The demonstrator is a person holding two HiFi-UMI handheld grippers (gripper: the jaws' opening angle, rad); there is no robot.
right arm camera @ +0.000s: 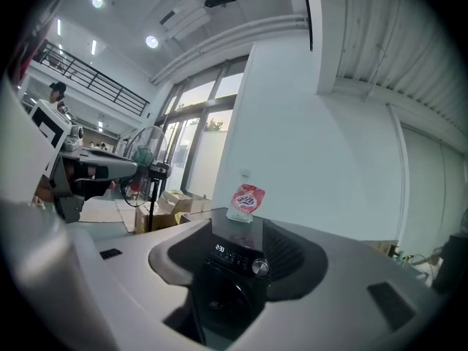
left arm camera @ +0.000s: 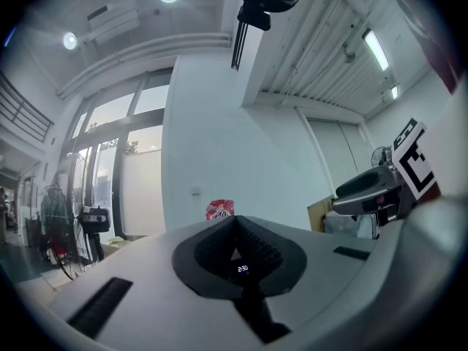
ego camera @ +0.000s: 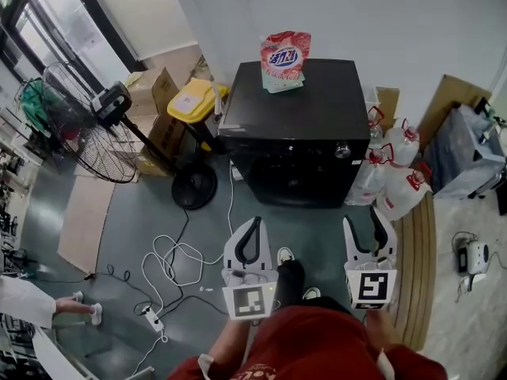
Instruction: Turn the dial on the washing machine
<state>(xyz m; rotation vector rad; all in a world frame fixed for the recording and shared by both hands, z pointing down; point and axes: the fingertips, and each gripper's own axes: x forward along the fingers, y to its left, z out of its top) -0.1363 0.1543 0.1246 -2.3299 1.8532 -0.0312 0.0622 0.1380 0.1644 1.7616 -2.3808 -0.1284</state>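
Observation:
The black washing machine (ego camera: pixel 297 133) stands against the wall ahead, well beyond both grippers. Its silver dial (ego camera: pixel 341 150) sits at the right end of the front panel, and in the right gripper view the dial (right arm camera: pixel 259 268) shows beside the lit display. A red and white detergent bag (ego camera: pixel 284 58) lies on the lid. My left gripper (ego camera: pixel 254 223) is held low at the left with its fingertips meeting and nothing in it. My right gripper (ego camera: pixel 366 226) is held level with it, jaws apart and empty, aimed at the machine (right arm camera: pixel 227 284).
A standing fan (ego camera: pixel 87 125) and a yellow bin (ego camera: pixel 192 100) with cardboard boxes are left of the machine. Clear water jugs (ego camera: pixel 392 169) crowd its right side. White cables and a power strip (ego camera: pixel 152 317) lie on the grey floor at the left. A person's shoes (ego camera: pixel 285 256) show between the grippers.

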